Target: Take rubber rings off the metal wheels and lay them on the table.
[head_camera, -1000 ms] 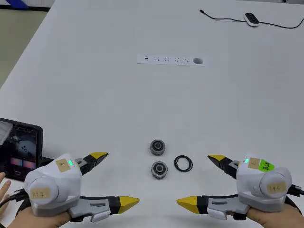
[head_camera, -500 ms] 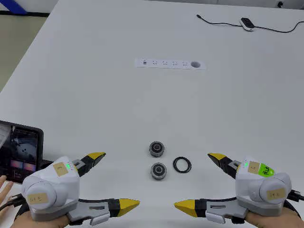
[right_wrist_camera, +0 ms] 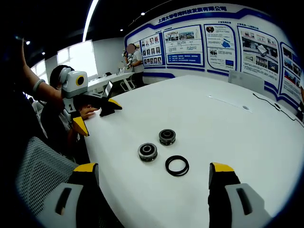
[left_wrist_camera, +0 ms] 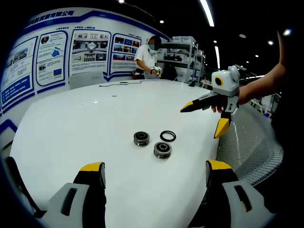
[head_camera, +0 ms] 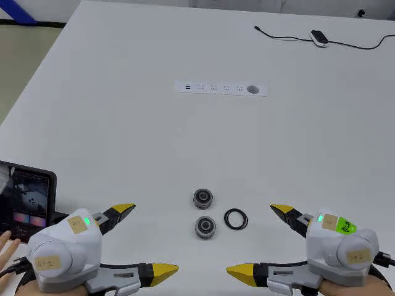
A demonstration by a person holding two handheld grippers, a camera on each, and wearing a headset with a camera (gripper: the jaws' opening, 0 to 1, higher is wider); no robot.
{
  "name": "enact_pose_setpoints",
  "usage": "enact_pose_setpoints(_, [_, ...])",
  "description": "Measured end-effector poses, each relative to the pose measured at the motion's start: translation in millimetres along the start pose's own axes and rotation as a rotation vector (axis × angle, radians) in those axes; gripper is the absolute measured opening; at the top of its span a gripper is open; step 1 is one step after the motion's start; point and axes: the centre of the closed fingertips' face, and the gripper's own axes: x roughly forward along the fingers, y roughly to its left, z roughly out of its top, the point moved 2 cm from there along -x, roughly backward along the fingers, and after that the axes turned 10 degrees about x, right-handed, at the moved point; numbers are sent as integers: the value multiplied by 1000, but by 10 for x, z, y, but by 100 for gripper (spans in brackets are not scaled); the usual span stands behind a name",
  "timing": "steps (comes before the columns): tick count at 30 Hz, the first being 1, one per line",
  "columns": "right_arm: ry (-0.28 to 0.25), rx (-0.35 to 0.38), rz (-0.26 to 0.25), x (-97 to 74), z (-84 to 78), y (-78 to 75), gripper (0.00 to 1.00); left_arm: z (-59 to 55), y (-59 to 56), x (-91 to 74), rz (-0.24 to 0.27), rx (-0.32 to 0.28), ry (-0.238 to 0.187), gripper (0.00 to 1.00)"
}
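Two metal wheels lie on the white table: a far wheel and a near wheel. A loose black rubber ring lies flat just right of them. My left gripper is open at the near left, well short of the wheels, with nothing between its fingers. My right gripper is open at the near right, equally apart from them. Whether dark rings still sit on the wheels is too small to tell.
A white power strip lies across the middle of the table. A black cable with a small device runs along the far right. A tablet sits at the left edge by a hand. A person stands in the background beyond the table.
The head camera has tilted, so the whole scene has shifted a little down the picture. Both grippers stay open in much the same spots.
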Motion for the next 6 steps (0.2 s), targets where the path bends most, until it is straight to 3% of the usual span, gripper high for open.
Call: enact_pose_setpoints(6, [14, 11, -6, -5, -29, -6, 96, 13, -1, 7, 2, 7, -1, 89])
